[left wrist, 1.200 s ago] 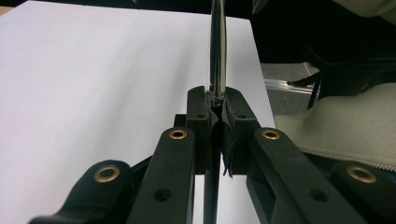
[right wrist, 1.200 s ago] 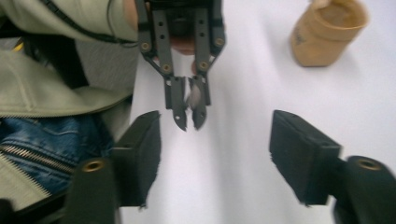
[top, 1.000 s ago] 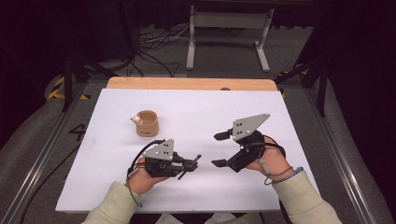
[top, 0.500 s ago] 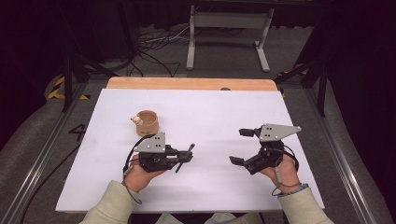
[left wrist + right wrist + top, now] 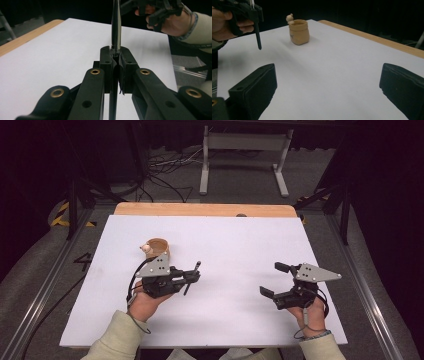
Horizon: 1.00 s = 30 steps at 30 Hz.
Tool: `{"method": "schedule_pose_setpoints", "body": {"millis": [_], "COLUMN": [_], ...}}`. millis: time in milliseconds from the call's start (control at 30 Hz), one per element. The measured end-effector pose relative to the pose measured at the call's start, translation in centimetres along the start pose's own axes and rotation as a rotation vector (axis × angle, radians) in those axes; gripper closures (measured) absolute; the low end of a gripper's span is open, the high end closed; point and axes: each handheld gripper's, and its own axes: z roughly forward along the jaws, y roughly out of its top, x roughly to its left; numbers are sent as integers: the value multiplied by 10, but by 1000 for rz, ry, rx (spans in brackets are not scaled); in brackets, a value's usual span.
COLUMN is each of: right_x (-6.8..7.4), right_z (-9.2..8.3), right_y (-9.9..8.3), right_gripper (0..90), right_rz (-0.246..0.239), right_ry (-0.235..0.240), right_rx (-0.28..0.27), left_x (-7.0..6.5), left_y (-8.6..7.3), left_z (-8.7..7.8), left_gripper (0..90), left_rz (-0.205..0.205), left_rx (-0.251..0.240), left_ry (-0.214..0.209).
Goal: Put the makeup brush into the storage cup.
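Note:
My left gripper (image 5: 191, 276) is shut on a thin dark pen (image 5: 197, 266) and hovers over the white table left of centre. In the left gripper view the pen (image 5: 115, 25) stands upright between the closed pads. A tan cup (image 5: 157, 249) with a small figure on its rim stands just beyond that hand. My right gripper (image 5: 272, 279) is open near the table's right front; its jaws have just been opening and nothing is between them. The right gripper view looks across to the cup (image 5: 299, 32) and the pen (image 5: 258, 35).
The white table top (image 5: 235, 245) has a wooden strip (image 5: 205, 210) along its far edge. A metal stand (image 5: 242, 150) and cables lie on the dark floor beyond. Metal rails run along both sides of the table.
My right gripper has moved right and down, away from the left one and nearer the table's right front. The left hand with the pen has shifted slightly away from me.

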Motion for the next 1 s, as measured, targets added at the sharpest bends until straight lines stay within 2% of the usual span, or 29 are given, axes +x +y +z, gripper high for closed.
{"method": "schedule_pose_setpoints", "body": {"millis": [133, 233, 367, 400, 433, 500, 533, 800, 967, 1000], "right_x": [-3, -5, -6, -7, -7, -9, -9, -12, -12, -12], "right_z": [-3, -4, -4, -4, -4, -4, -4, -3, -6, -6], "right_y": [-5, -9, -15, -16, -18, -21, -22, -27, -29, -29], "right_gripper": [15, 14, 5, 2, 1, 0, 0, 0, 0, 0], "right_rz": [18, 20, 17, 18, 22, 34, 37, 40, 38, 38], "right_ry": [-21, -32, -55, -61, -66, -70, -72, -79, -105, -105], "right_rx": [-6, 1, 10, 9, 5, 0, 0, 3, -8, -8], "left_x": [9, 12, 24, 27, 29, 35, 36, 49, 56, 56], "left_y": [5, 5, 3, 3, 3, 3, 3, 8, 13, 13], "left_z": [-4, -5, -8, -9, -10, -12, -13, -20, -23, -23], "left_gripper": [833, 832, 831, 831, 832, 831, 832, 831, 831, 830], "left_rz": [-16, -28, -45, -38, -58, -62, -78, -116, -126, -126], "left_rx": [-17, -22, -32, -34, -43, -52, -62, -103, -115, -115], "left_ry": [32, 39, 87, 97, 108, 128, 135, 236, 294, 294]}}
